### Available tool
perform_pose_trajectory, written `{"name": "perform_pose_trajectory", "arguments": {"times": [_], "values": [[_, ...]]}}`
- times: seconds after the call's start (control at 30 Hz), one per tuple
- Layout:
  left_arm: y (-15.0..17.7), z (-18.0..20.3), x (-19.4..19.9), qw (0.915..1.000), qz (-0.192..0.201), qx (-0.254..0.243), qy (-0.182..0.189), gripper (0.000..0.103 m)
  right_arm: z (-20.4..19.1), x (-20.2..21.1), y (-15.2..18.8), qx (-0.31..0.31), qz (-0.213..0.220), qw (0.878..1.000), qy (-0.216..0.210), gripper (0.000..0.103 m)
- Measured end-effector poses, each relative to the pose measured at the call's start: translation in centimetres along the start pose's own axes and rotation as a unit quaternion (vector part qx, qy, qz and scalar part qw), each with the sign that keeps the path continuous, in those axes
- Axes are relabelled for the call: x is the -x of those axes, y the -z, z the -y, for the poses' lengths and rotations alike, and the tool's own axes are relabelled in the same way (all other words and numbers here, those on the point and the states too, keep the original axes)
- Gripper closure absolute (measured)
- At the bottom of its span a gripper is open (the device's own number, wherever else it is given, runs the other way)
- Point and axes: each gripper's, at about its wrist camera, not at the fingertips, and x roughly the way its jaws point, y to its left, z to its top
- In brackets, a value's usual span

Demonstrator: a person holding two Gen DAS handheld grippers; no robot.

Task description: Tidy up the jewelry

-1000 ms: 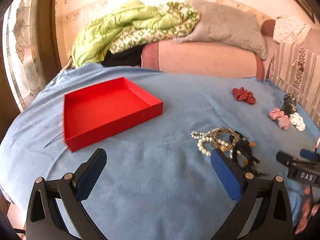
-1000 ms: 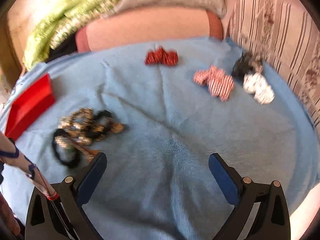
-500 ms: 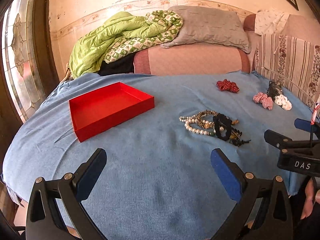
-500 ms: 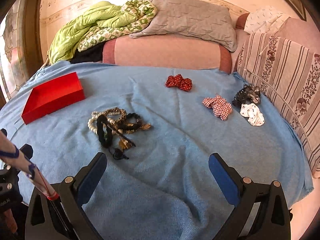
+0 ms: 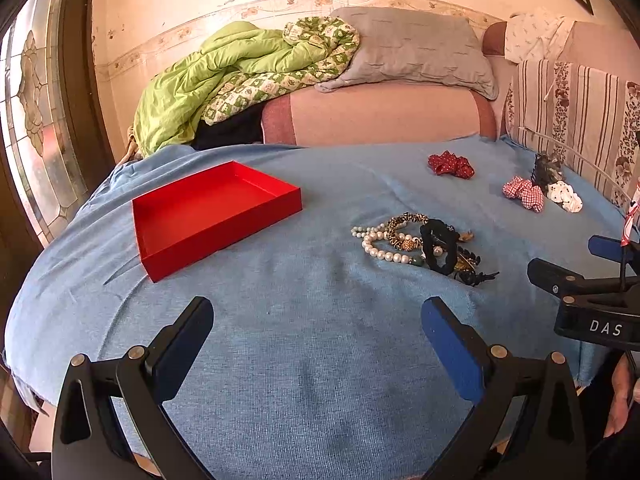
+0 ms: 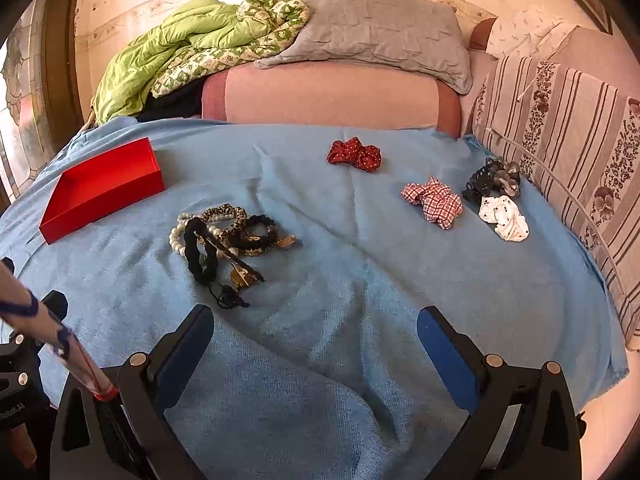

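While both of my grippers hang over the near edge of the bed (image 5: 320, 360) with nothing in them, the risks all lie ahead. The bed's blue cover is soft and creased, so a finger pushed down into it could drag a fold and shift everything lying on it. My left gripper (image 5: 316, 332) is spread wide, and so is my right gripper (image 6: 316, 332); neither touches anything. The red tray (image 5: 224, 236) sits empty toward the left edge, well apart from the jewelry pile (image 6: 228, 240) in the middle of the bed. That pile is the real trouble: the pearl strand (image 5: 380, 250), the leopard-print bracelet (image 6: 230, 216) and the black band (image 6: 198, 256) lie knotted across one another, so pinching one piece would likely haul the others along and drop them short of the tray. The scrunchies near the right edge, the red one (image 6: 354, 154) and the checked one (image 6: 434, 202), could be grabbed by mistake.
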Motion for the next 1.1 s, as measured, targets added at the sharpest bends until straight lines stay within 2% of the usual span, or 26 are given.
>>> {"name": "perform_pose_trajectory", "arguments": {"times": [1.1], "values": [[0.01, -0.91, -0.82, 0.9998, -0.014, 0.015, 0.004, 0.000, -0.13, -0.24, 0.05, -0.004, -0.004, 1.000, -0.014, 0.000]]}}
